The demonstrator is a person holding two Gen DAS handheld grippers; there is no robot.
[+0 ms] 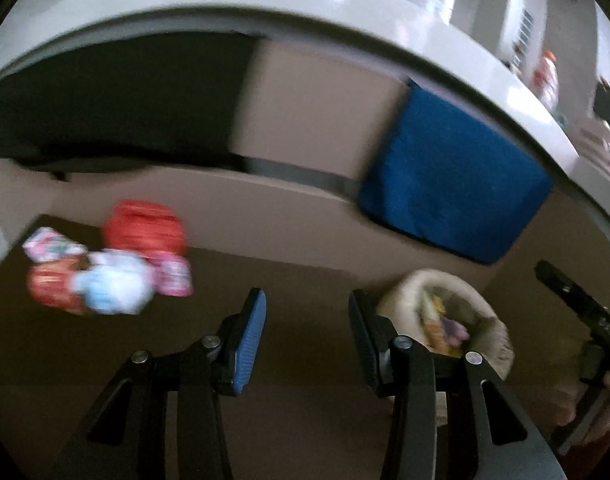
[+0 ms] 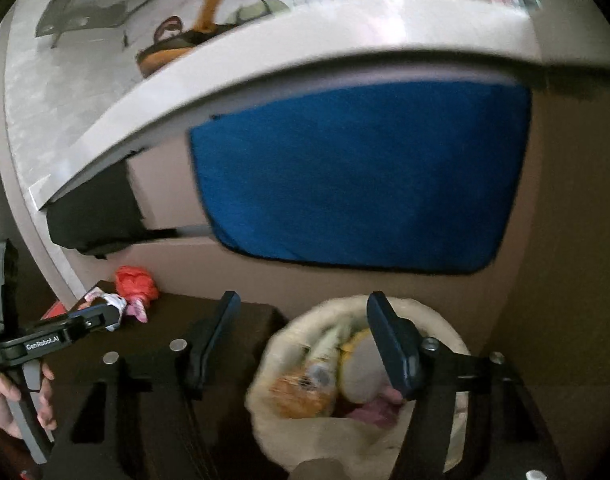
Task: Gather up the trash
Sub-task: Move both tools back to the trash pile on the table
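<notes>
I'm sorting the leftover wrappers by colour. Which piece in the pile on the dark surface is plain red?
The crumpled red wrapper at the back of the pile, nearest the wall. The pieces in front of it are pink, white or pale blue.

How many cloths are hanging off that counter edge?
2. A blue cloth hangs at the middle of the counter front; a black cloth hangs to its left. More may hang beyond the frame edges.
</notes>
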